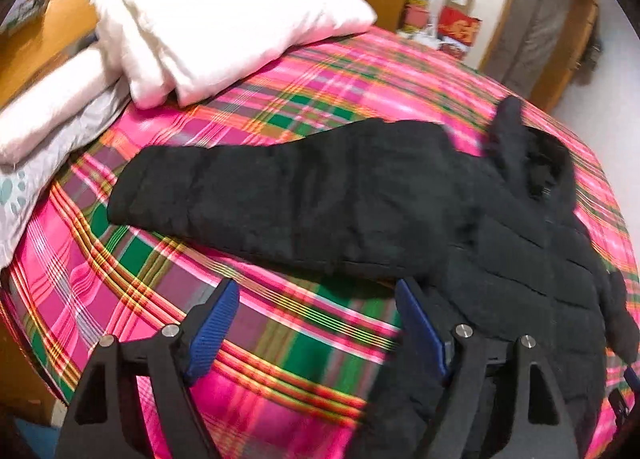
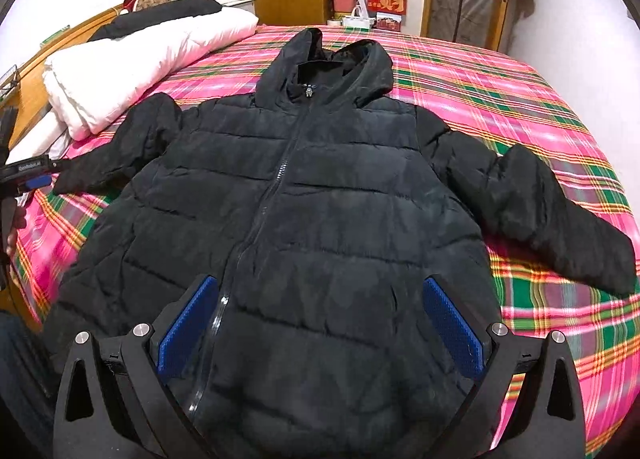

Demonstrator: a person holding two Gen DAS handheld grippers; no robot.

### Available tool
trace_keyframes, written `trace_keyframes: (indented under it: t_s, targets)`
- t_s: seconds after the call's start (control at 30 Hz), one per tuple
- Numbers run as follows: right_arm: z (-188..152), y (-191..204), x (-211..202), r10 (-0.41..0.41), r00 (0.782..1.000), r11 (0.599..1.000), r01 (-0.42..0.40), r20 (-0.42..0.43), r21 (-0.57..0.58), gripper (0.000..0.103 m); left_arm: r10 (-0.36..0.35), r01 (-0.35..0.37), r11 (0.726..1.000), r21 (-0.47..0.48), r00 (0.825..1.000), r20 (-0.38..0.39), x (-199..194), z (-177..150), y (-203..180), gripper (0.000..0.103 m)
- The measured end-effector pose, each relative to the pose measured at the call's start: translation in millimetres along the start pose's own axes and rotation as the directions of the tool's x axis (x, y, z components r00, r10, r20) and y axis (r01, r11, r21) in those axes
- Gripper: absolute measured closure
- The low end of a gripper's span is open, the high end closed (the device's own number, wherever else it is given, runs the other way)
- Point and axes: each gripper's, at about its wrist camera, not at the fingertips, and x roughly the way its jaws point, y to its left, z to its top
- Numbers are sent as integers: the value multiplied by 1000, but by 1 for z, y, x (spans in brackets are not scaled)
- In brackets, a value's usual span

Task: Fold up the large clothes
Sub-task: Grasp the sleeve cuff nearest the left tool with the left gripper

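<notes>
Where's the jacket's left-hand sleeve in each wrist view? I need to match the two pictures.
Left wrist: sleeve runs across the middle, just beyond the open left gripper.
Right wrist: sleeve at mid-left, cuff toward the edge.
Shared landmark: white quilt, beyond the sleeve in both.

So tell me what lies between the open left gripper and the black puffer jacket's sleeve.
Only bare pink plaid bedspread, seen from the left wrist, between left gripper and sleeve.
</notes>
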Motion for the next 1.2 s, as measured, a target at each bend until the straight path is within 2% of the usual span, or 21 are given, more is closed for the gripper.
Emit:
trace_keyframes:
  t_s: [0.1, 0.3, 0.5, 0.57, 0.6, 0.63, 0.67, 0.73, 0.83, 1.0, 1.13, 1.2]
  targets:
    - [3, -3, 13, -4, 1000, 1000, 4, -17, -1, 2, -17, 14, 996, -85, 999, -32, 26, 4, 29, 22]
    - [0, -9, 34, -17, 998, 1000, 18, -57, 4, 2, 1, -14, 975, -223, 998, -55, 63, 3, 72, 23]
    - [-1, -14, 48, -33, 996, 999, 33, -82, 3, 2, -19, 8, 941, -338, 999, -28, 92, 3, 101, 28]
    - [0, -15, 51, -39, 996, 999, 40, -84, 2, 2, -12, 11, 941, -338, 1000, -1, 96, 5, 103, 29]
    - [1, -16, 52, -42, 996, 999, 42, -83, 3, 2, -3, 6, 943, -331, 1000, 9, 97, 7, 103, 33]
    - [2, -16, 54, -46, 995, 999, 46, -85, 3, 2, 5, 0, 946, -324, 1000, 15, 99, 9, 103, 43]
    - [2, -17, 55, -47, 995, 999, 48, -85, 5, 2, 14, -7, 950, -313, 1000, 21, 100, 11, 102, 47]
    - [3, -18, 58, -49, 995, 999, 50, -86, 9, 2, 14, -4, 954, -300, 999, 33, 104, 17, 102, 66]
    - [3, -20, 59, -51, 995, 998, 52, -88, 16, 2, 23, -10, 960, -280, 999, 45, 101, 23, 101, 85]
    - [1, -25, 56, -59, 995, 998, 61, -85, 23, 2, 26, -1, 975, -222, 993, 111, 71, 41, 83, 93]
    - [-1, -32, 48, -63, 995, 997, 66, -76, 41, 2, -23, 57, 984, -170, 981, 195, 29, 58, 60, 94]
    - [-2, -36, 42, -65, 996, 996, 69, -68, 53, 2, -67, 101, 986, -134, 969, 239, 5, 69, 43, 94]
